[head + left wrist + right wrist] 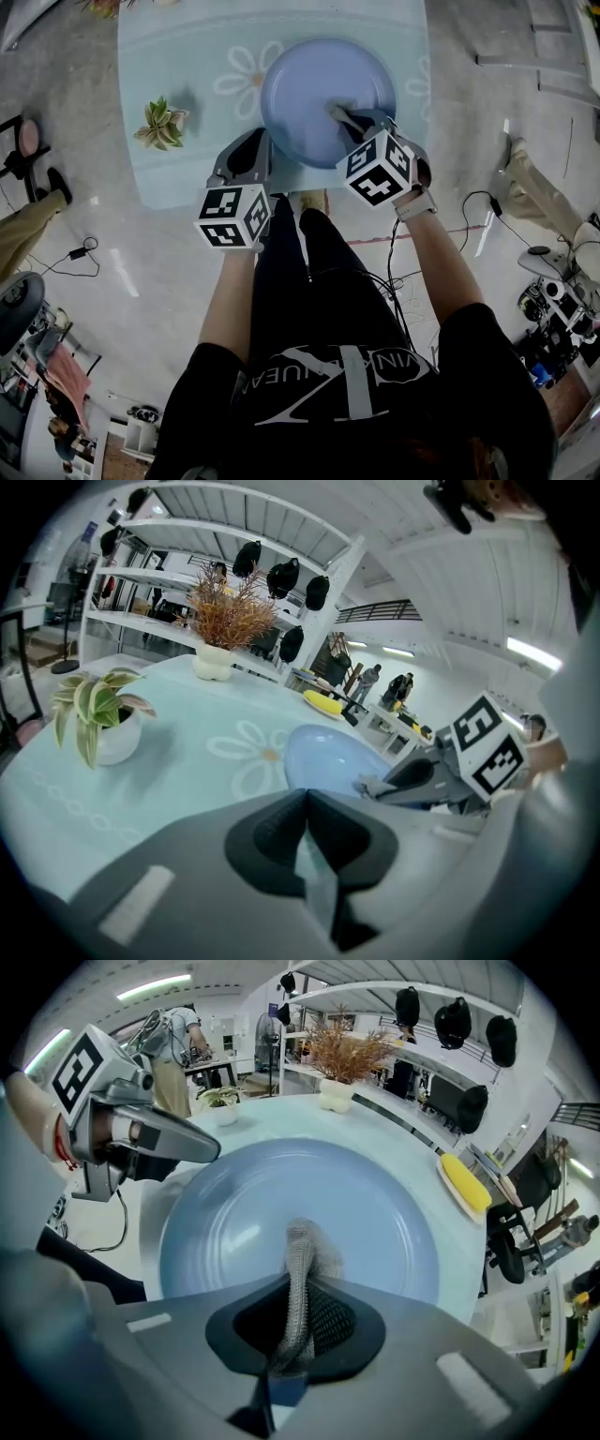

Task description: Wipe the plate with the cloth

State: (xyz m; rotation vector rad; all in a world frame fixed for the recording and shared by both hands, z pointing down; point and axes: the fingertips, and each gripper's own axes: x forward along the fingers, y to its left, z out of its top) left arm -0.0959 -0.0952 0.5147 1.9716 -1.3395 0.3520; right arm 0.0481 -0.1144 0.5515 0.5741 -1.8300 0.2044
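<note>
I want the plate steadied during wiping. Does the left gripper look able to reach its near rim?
Probably yes: the left gripper sits beside the plate, nothing between; the right gripper holds the cloth farther right.

plate [375,1213] smooth and glossy, cloth [298,1269] coarse grey matt knit, table cover [187,56] smooth, slight sheen.

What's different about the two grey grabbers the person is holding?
The right gripper is shut on a grey knitted cloth; the left gripper is shut on nothing. The right gripper reaches over the round blue plate; the left gripper sits beside the plate's rim, above the pale blue tablecloth. Both are grey and carry a black-and-white marker cube.
</note>
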